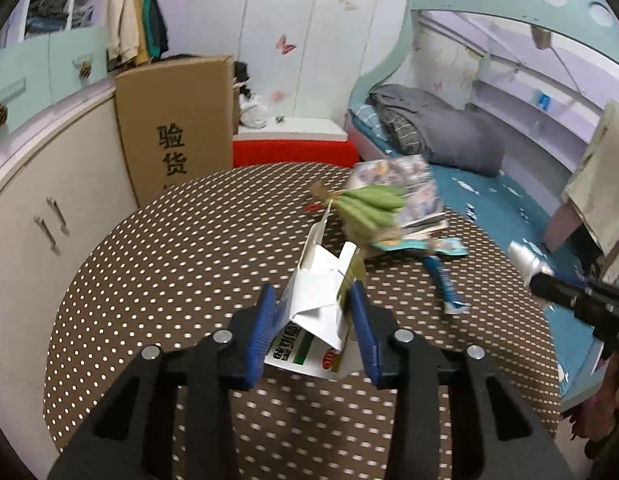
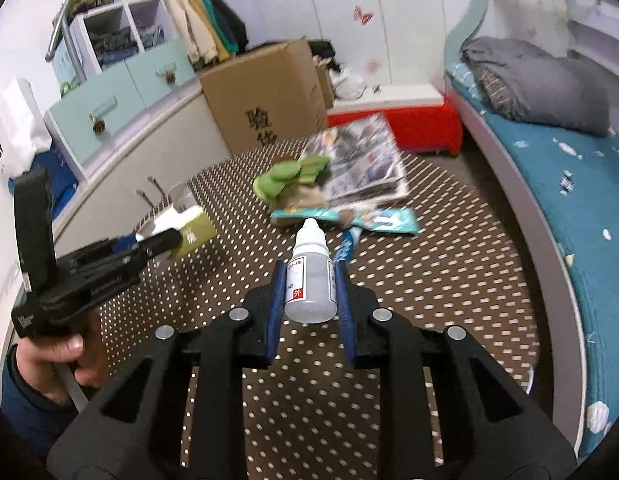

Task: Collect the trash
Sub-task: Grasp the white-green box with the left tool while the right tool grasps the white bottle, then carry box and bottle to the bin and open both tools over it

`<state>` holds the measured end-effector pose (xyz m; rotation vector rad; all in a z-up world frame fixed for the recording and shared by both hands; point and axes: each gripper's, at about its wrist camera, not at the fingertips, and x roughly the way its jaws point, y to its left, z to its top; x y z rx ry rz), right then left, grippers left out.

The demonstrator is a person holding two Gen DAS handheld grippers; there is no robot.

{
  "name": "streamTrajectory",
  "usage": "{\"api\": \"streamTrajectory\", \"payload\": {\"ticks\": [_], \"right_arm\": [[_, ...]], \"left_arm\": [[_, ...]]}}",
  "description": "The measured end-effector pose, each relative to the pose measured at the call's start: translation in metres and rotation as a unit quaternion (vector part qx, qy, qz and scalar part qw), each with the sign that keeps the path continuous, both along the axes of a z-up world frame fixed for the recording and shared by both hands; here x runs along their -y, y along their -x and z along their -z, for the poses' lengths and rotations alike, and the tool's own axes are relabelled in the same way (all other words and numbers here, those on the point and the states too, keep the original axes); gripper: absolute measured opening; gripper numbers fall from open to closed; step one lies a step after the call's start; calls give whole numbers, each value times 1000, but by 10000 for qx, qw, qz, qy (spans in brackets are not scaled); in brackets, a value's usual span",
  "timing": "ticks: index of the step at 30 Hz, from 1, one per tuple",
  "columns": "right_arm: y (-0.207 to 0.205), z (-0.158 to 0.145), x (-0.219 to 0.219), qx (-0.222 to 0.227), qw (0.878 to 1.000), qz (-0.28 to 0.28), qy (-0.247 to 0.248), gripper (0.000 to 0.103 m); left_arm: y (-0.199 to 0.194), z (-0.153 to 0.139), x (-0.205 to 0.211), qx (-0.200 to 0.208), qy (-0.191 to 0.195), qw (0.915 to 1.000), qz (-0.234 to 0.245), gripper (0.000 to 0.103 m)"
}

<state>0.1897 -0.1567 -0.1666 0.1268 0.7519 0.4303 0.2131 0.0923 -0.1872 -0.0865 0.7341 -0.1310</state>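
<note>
Pinching a crumpled, opened medicine carton [image 1: 315, 312] between its 2 blue pads, the left gripper [image 1: 314, 312] holds it above the polka-dot table [image 1: 169, 260]. The right gripper [image 2: 311, 292] is clamped on a small white dropper bottle [image 2: 310, 280], cap pointing away. On the table lie a green plush toy [image 2: 287, 180], a magazine [image 2: 361, 160] and a blue wrapper [image 2: 385, 220]. What the carton holds cannot be told.

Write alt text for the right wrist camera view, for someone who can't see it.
The right gripper is clamped on a small white plastic dropper bottle above a brown polka-dot table. Farther back lie a green plush toy, a glossy magazine and a light-blue wrapper. At left, the left gripper holds a crumpled cardboard box.
</note>
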Motion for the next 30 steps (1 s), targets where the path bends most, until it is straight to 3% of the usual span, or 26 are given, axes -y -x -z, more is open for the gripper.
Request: {"api": "streamTrajectory", "payload": {"ticks": [10,18,24,30], "right_arm": [[25,-29,65,429,9975,525,-211,24],[39,-41,125,654,9908,1114,-405,24],[44,-27,191,528,9793,1854,-616,24],[47,10,261,150,9626,2588,-789,24]], "left_arm": [[12,-26,51,216,143,9990,367,36],[13,-54,116,465,360,9942,903,36],[8,-62,186,475,446,9868,1481,36],[-1,-48,265,267,448,9774,2050,37]]}}
